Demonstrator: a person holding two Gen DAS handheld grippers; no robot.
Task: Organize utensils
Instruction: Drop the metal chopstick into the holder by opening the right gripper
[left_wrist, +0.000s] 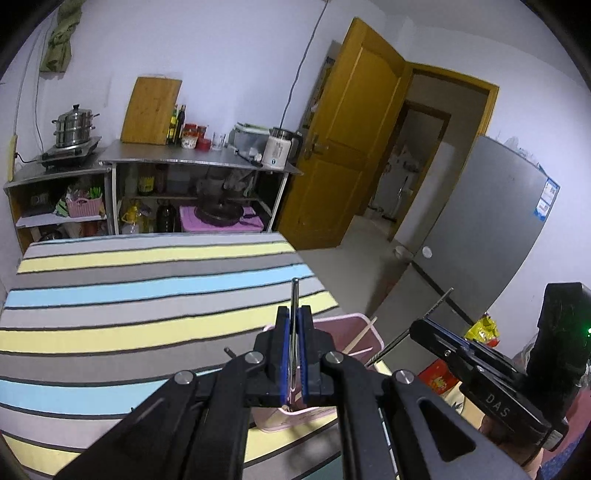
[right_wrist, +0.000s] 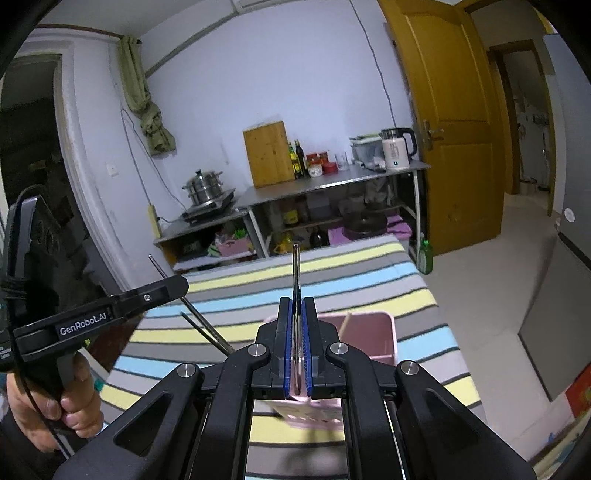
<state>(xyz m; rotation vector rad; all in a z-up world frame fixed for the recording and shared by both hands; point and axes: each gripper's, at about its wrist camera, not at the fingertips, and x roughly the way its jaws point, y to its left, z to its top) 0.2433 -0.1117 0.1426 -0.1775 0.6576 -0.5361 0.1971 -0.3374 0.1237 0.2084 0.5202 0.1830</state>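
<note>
1. In the left wrist view, our left claw (left_wrist: 294, 354) sits at lower centre, its blue pads pressed together on a thin metal utensil (left_wrist: 294, 299) whose handle sticks up past the tips.
2. Just behind and below that claw lies a pink basket (left_wrist: 360, 332), at the lower centre-right of the frame, on the right edge of the striped desk (left_wrist: 129, 295).
3. A pale wooden chopstick (left_wrist: 360, 338) leans inside the basket, its upper end poking over the rim.
4. At the right of the same frame we see our right claw (left_wrist: 424, 328) side-on; thin metal rods (left_wrist: 436, 304) run through its tip.
5. In the right wrist view, the right claw (right_wrist: 298, 350) is at lower centre, clamped on a slim metal utensil (right_wrist: 296, 269) that stands upright between the pads.
6. The pink basket (right_wrist: 384, 332) shows right behind this claw, with the chopstick (right_wrist: 344, 325) slanting in it.
7. At the left of that frame the left claw (right_wrist: 181, 286) grips dark metal rods (right_wrist: 201, 319), and a hand (right_wrist: 55, 406) holds its handle at lower left.
8. A cutting board (right_wrist: 266, 155), a kettle (right_wrist: 396, 148) and a steamer pot (right_wrist: 204, 186) fill the shelving in the upper middle.
</note>
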